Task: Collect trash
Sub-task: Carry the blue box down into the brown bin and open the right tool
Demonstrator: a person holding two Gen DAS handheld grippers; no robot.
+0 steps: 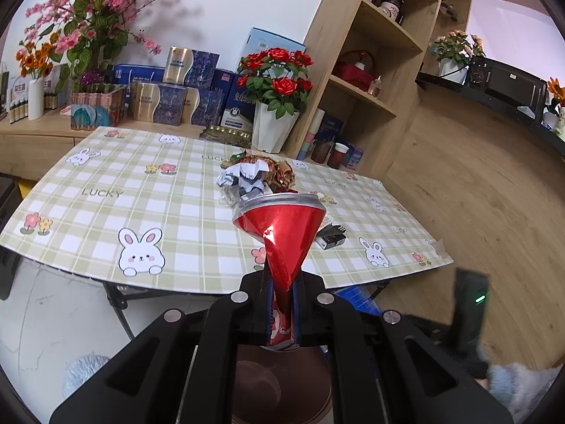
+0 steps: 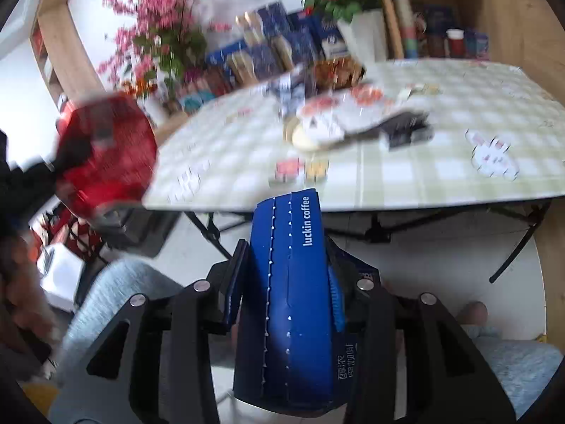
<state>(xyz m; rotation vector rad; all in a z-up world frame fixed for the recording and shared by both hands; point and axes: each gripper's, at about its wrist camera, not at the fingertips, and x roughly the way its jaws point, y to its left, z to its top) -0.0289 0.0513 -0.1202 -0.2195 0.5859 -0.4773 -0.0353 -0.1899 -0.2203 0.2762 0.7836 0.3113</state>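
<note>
The left claw is clamped tight on a crushed red can, pinching the flattened end so the round top fans out above the fingers. The right claw stands partly open and grips a blue coffee sleeve, which fills the gap between its pads. Both claws hang off the near edge of the surface, out over the floor, so each piece of trash is lifted clear of it.

Directly below the left claw sits a brown bin, its rim just under the can. The step in hand looks like carrying collected items to that bin; the next move would call for the left claw to open over the mouth and for the right claw to swing across to the same spot before letting go.

More trash waits near the middle of the surface: a pile of crumpled wrappers and a small dark box toward the right edge.

The sleeve reads "luckin coffee" in white, with Chinese characters lower down. The cloth on the surface is printed with "LUCKY" among rabbits and flowers. Labels on the boxes beyond the far edge are too small to read.
</note>
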